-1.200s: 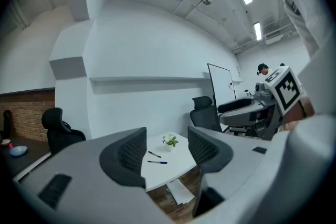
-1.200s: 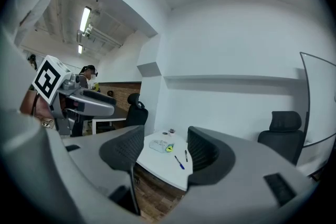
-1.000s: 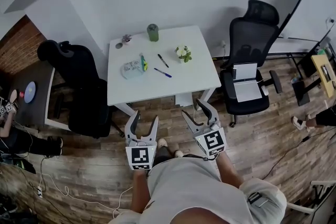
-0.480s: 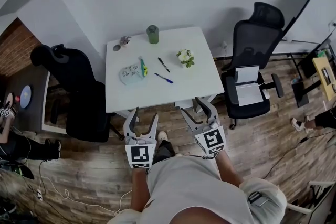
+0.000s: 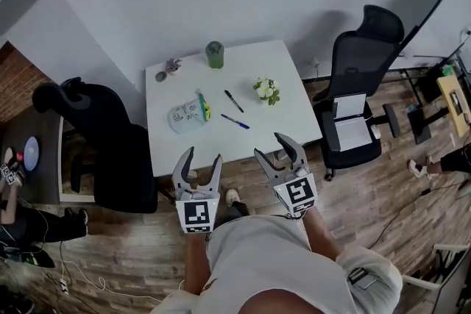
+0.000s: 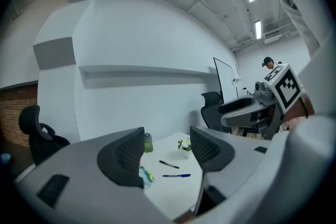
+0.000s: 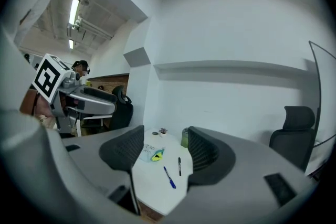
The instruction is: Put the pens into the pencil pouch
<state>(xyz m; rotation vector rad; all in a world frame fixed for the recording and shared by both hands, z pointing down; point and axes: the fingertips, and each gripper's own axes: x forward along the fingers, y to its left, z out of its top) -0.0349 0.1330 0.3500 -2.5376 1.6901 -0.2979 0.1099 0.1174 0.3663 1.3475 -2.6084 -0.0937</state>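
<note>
Grey left tongs (image 5: pixel 202 156), just opened wider, and right tongs (image 5: pixel 269 145) both gape empty, touching nothing.

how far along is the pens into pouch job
Done: nothing yet. The black pen and the blue pen both lie on the white table, beside the pencil pouch, not in it. In hand: nothing. The left gripper, whose jaws have just been opening, and the right gripper are open and empty, apart from the pens. Left: pick up each pen and put it into the pouch.
</note>
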